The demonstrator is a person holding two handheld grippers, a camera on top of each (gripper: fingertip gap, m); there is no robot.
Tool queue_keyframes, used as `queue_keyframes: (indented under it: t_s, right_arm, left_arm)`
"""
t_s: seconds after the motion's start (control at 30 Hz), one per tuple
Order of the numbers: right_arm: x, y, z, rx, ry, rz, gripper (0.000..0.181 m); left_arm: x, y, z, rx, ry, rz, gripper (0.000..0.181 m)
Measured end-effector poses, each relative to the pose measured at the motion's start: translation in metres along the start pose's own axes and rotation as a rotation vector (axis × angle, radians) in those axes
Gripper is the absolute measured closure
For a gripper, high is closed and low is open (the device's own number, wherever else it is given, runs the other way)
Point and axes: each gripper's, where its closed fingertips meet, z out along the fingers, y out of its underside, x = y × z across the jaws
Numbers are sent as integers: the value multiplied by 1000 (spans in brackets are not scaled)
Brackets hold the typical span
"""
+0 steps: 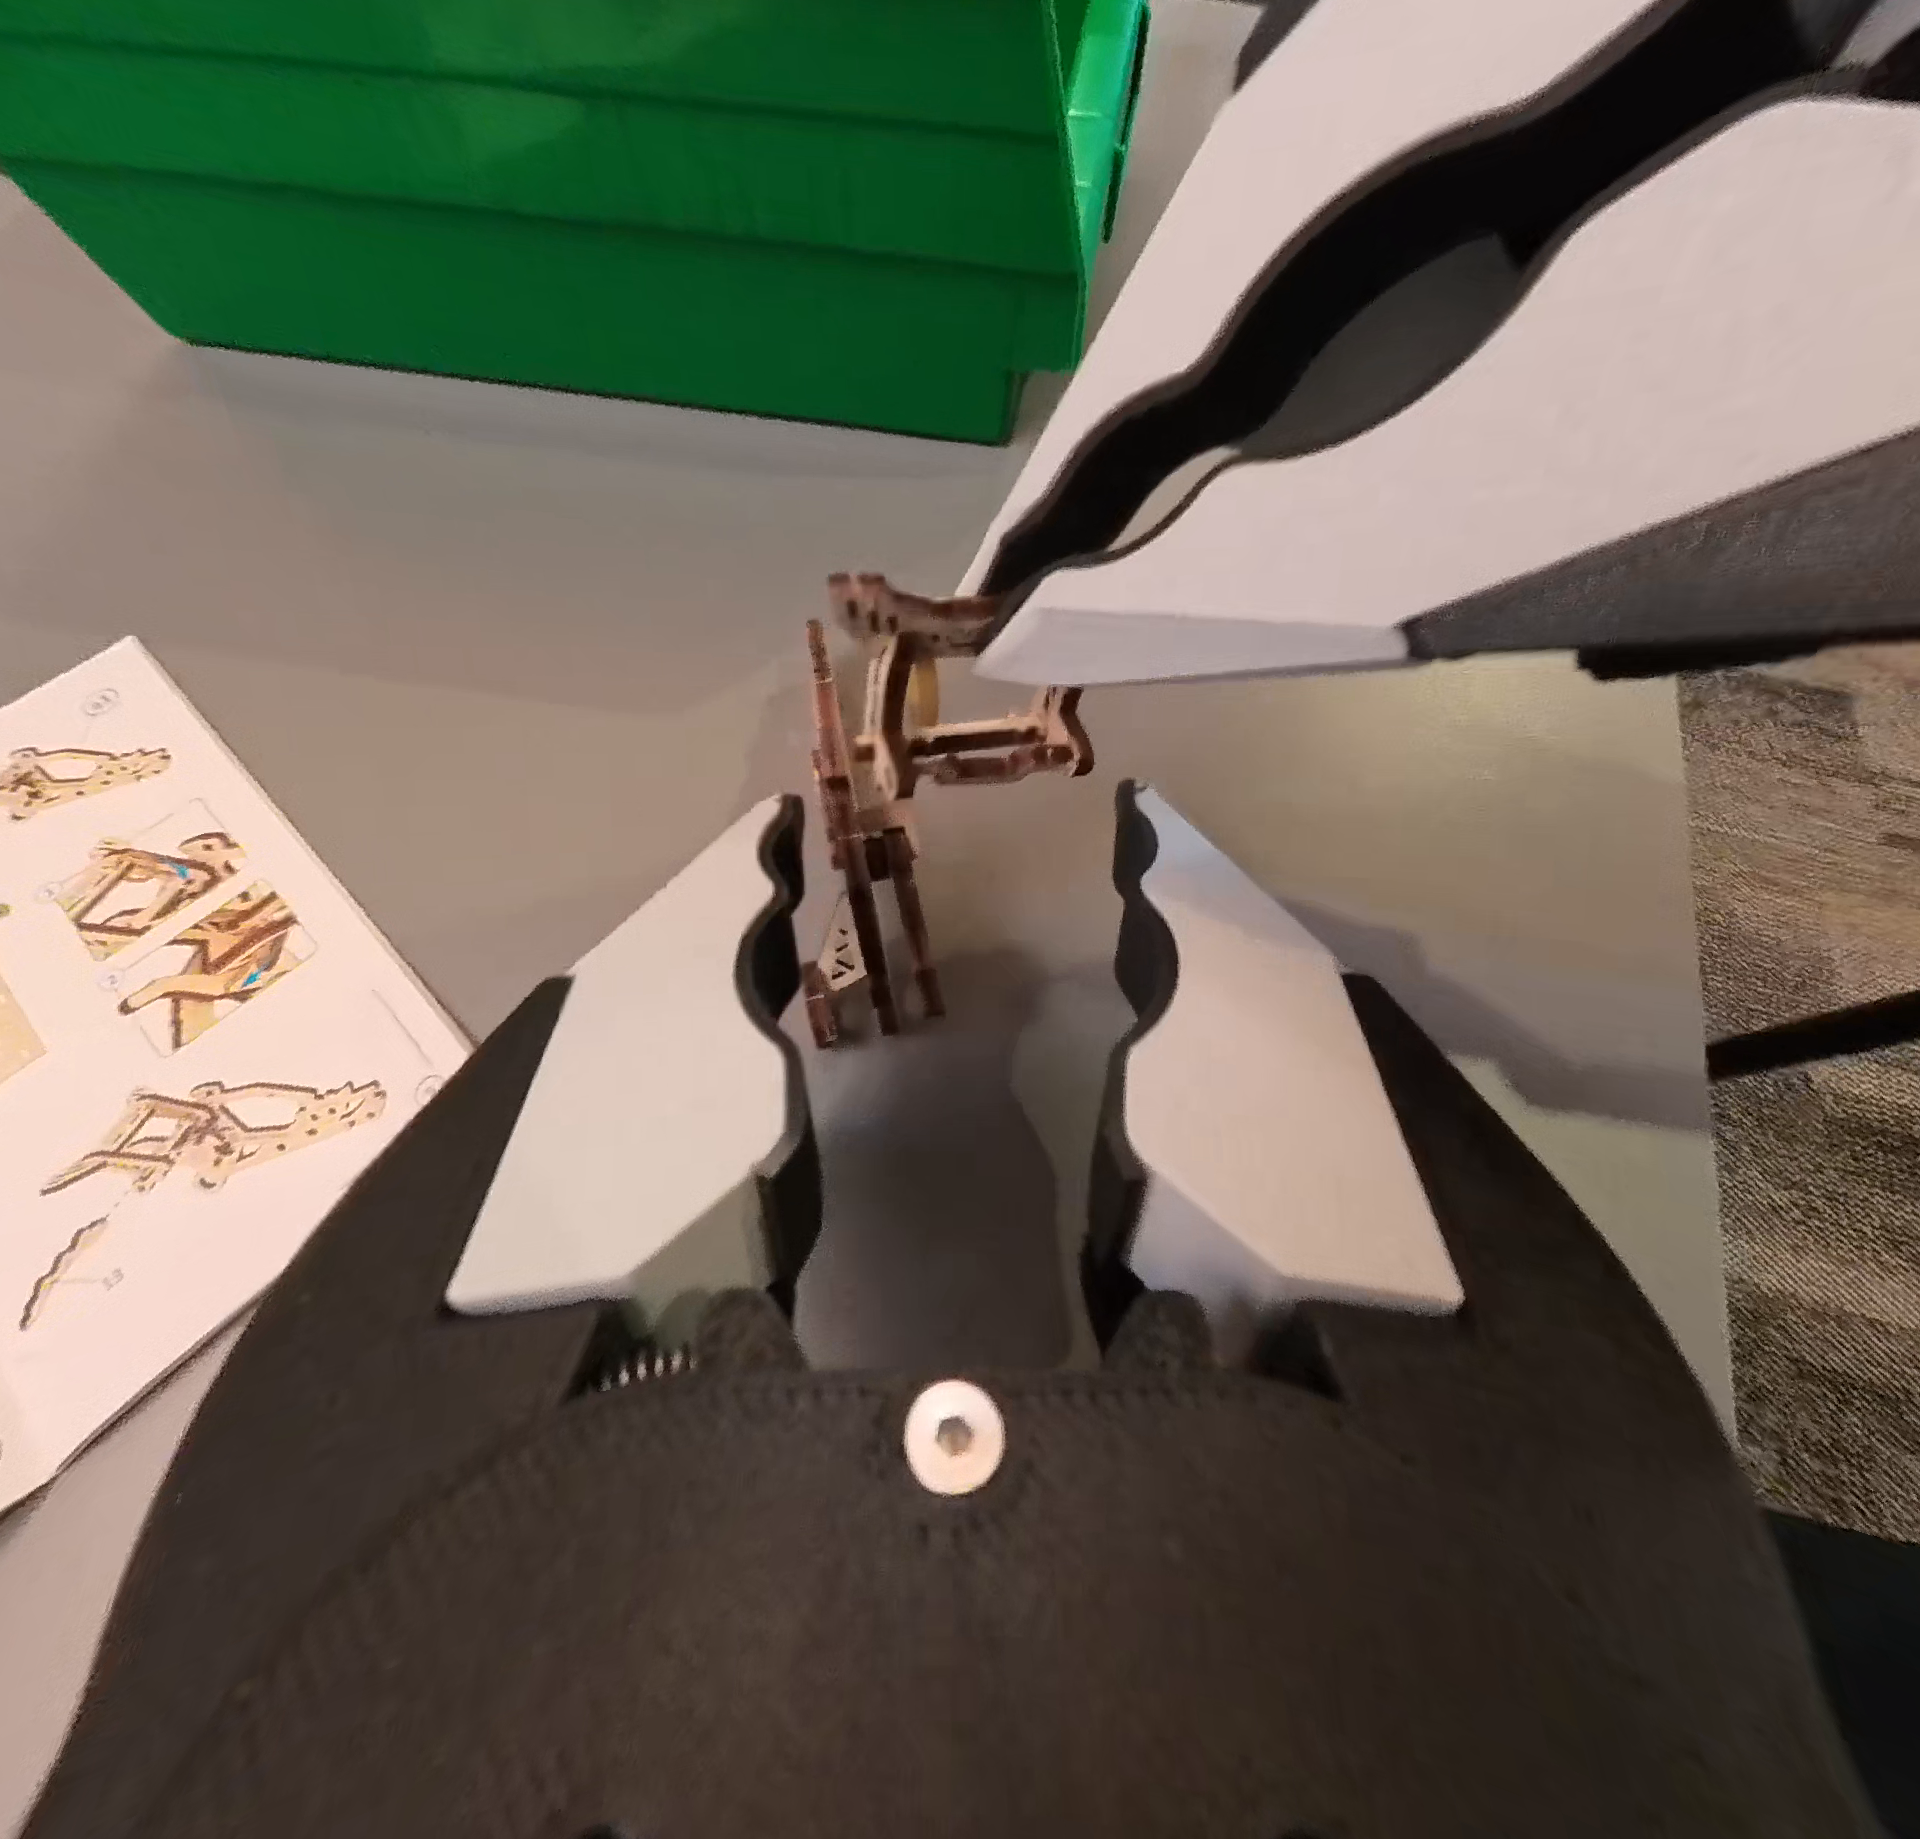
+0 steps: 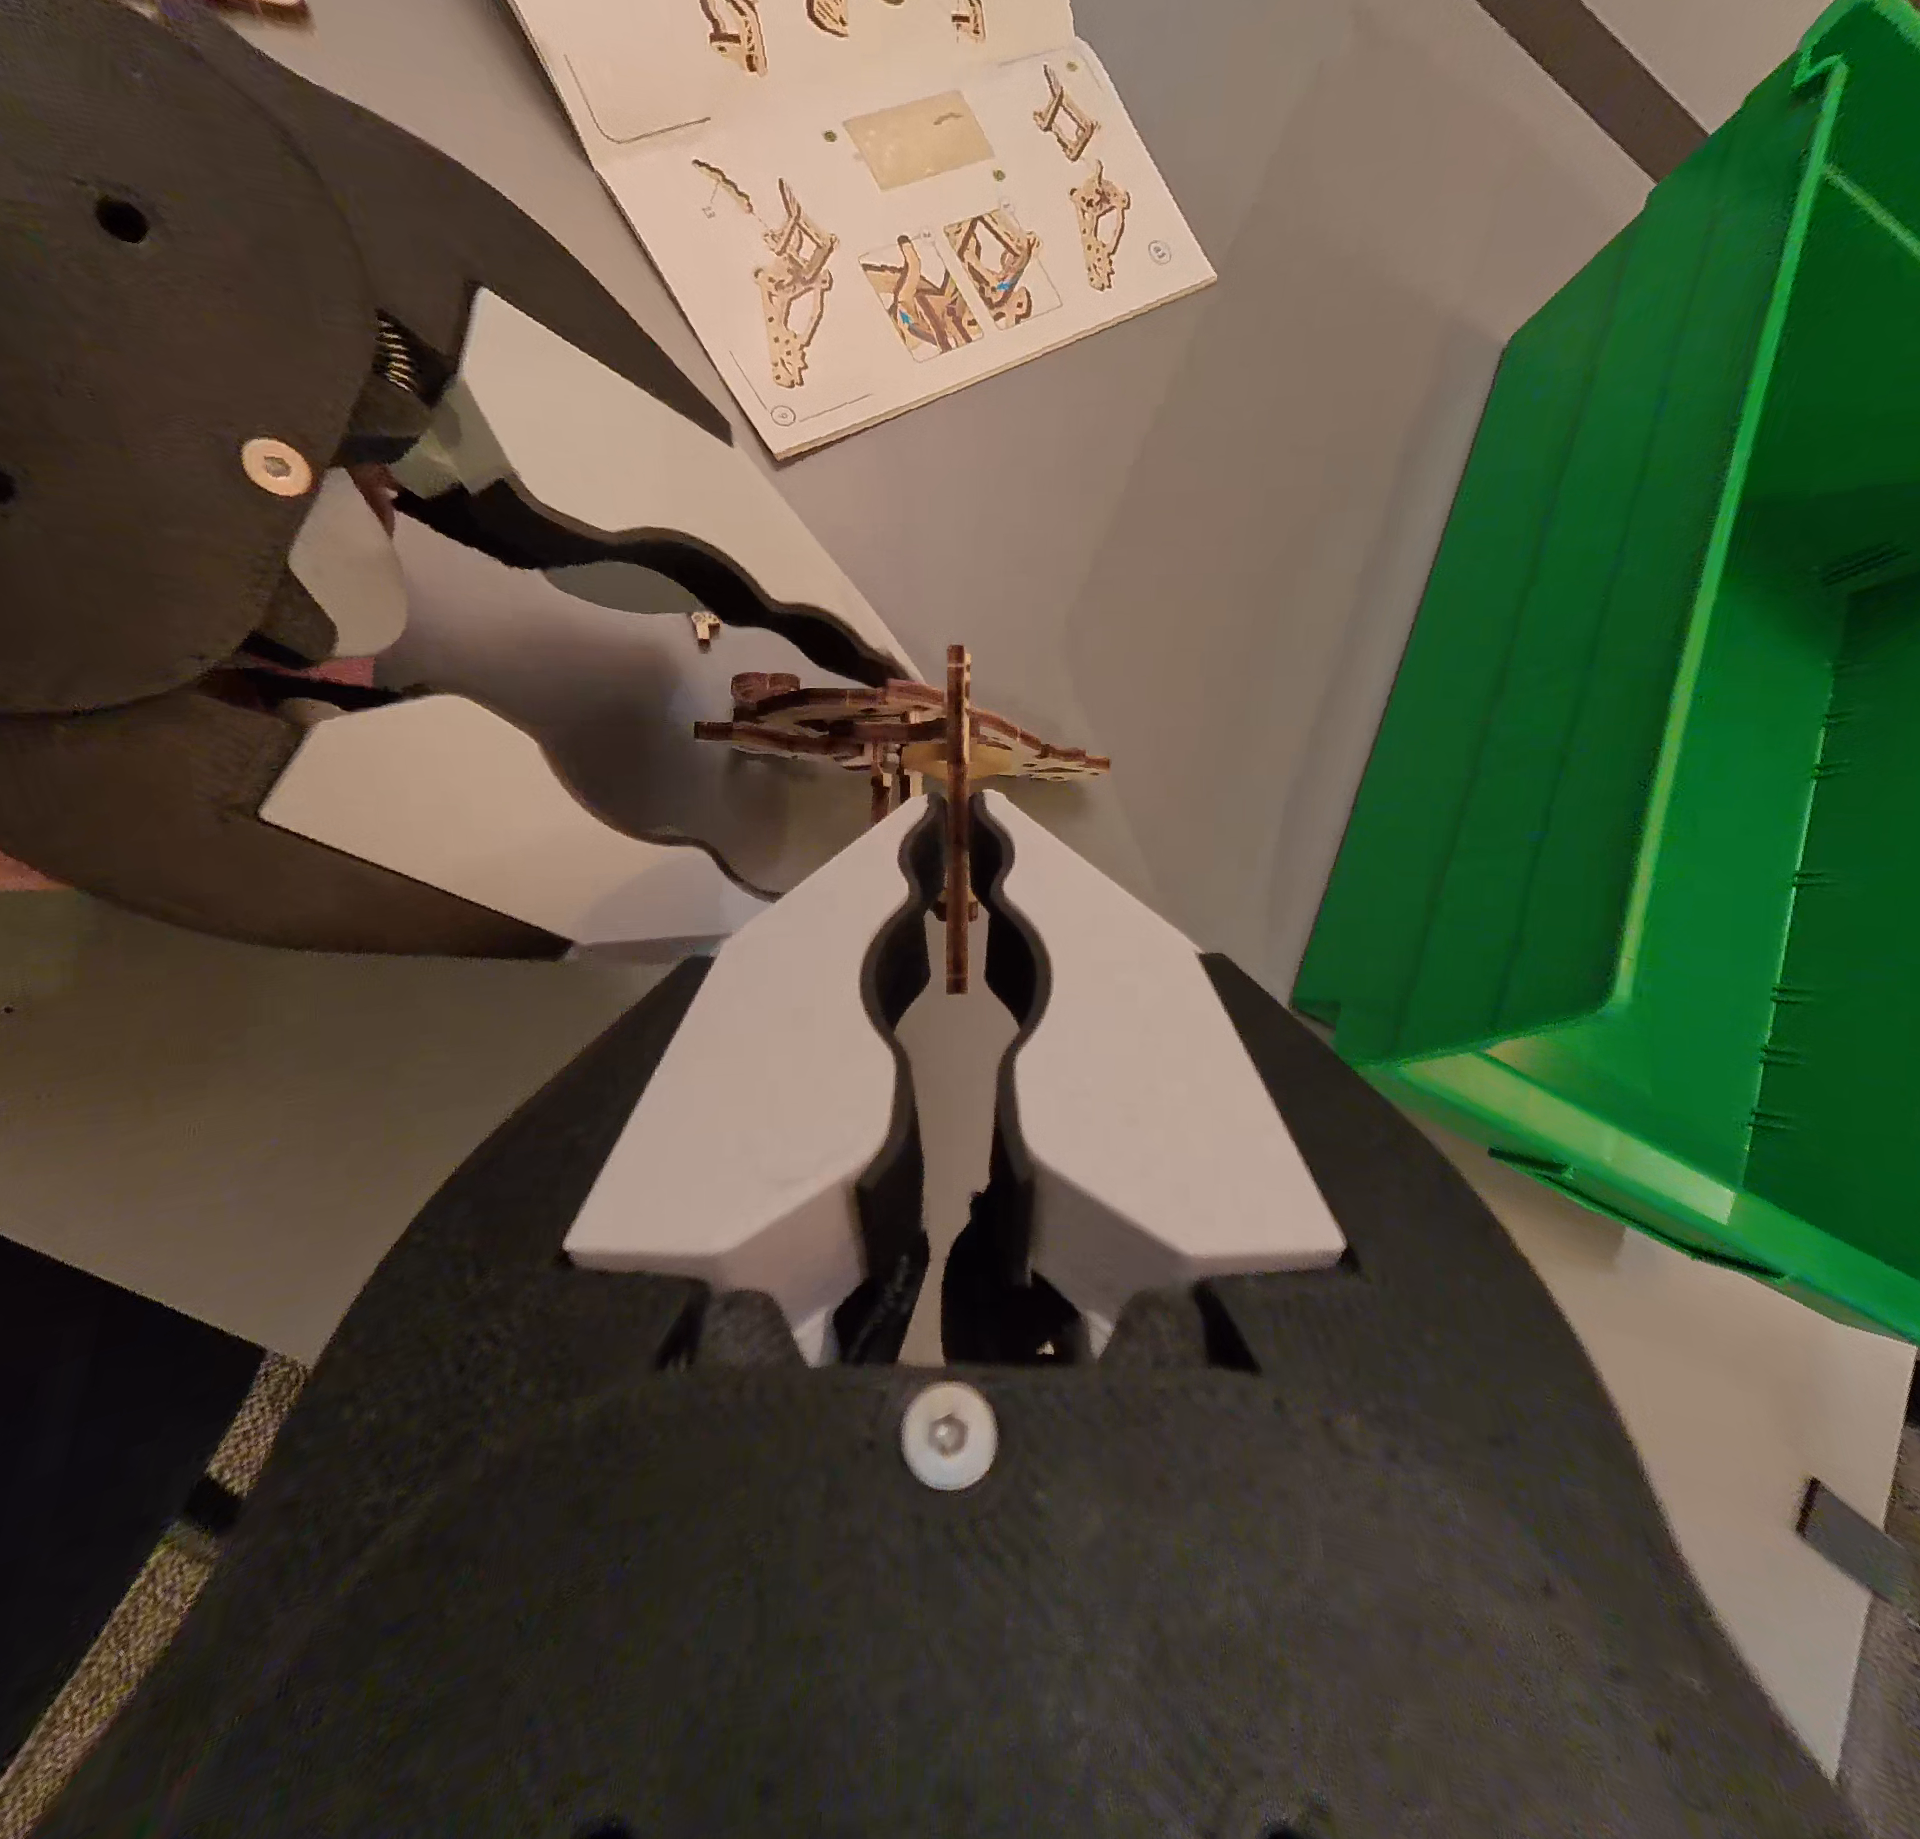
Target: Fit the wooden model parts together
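wooden model: part-built, held up off the grey table, just in front of the green bins
right gripper: clamped on a flat wooden piece of the model, piece edge-on btwn the jaws
left gripper: jaws apart, holding nothing, tips just below/beside the model's legs
step: looks like mid-assembly, left lining up to grip the frame
next move: prob close left on the legs, gently; thin parts, could snap
room: table edge near on right side, bins behind, instruction sheet to left; free space tight

A green bin and an instruction sheet lie well apart on the grey table.
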Motion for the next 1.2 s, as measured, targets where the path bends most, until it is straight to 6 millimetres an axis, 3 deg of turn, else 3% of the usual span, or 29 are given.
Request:
queue_keyframes:
  t_s: [0.17,0.37,0.5,0.9,1.03,1.13,1.2]
  right_arm:
    - [-1,-6,-16,88,-94,115,181]
    - [-8,-15,-31,190,-282,327,181]
    - [-14,-19,-36,212,-337,387,181]
    - [-16,-24,-37,286,-480,613,181]
    - [-16,-24,-40,308,-512,588,180]
    - [-17,-20,-40,264,-531,520,167]
    - [-19,-19,-38,241,-542,468,171]
  left_arm:
    - [0,-7,-17,80,-50,51,118]
    - [11,-31,-41,183,-205,318,131]
    - [13,-33,-45,186,-264,398,141]
    - [10,-35,-50,199,-309,463,141]
    - [12,-37,-51,220,-274,449,141]
    - [14,-35,-49,227,-228,423,141]
    - [19,-34,-47,218,-201,457,141]
